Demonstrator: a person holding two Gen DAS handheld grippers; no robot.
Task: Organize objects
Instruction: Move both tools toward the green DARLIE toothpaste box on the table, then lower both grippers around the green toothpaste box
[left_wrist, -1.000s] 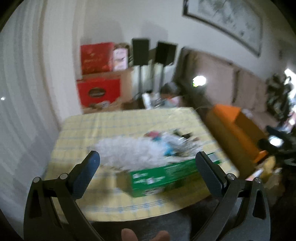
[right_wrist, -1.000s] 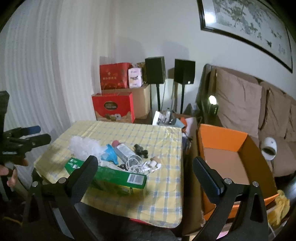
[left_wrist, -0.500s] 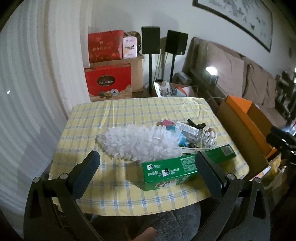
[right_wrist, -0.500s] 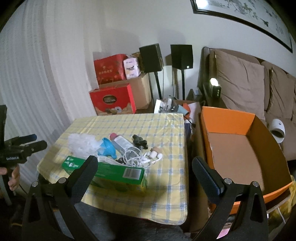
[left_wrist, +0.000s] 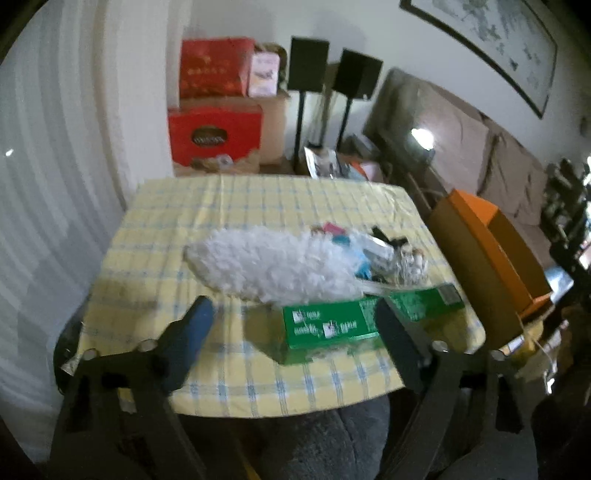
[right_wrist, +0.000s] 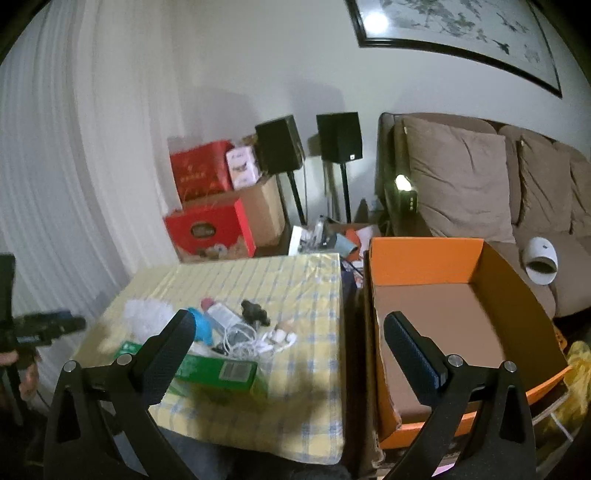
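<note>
Green box (left_wrist: 365, 317) on table ahead of closing, empty left claw (left_wrist: 291, 332).

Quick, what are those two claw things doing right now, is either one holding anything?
Left gripper: holding nothing, jaws closing a little, green box beyond its tips, untouched.
Right gripper: open, holding nothing, above the table edge.

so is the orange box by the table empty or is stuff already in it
Empty as far as shown: the right wrist view looks into the orange box and sees only bare brown floor; its near corner is hidden behind the hand-held gripper.
</note>
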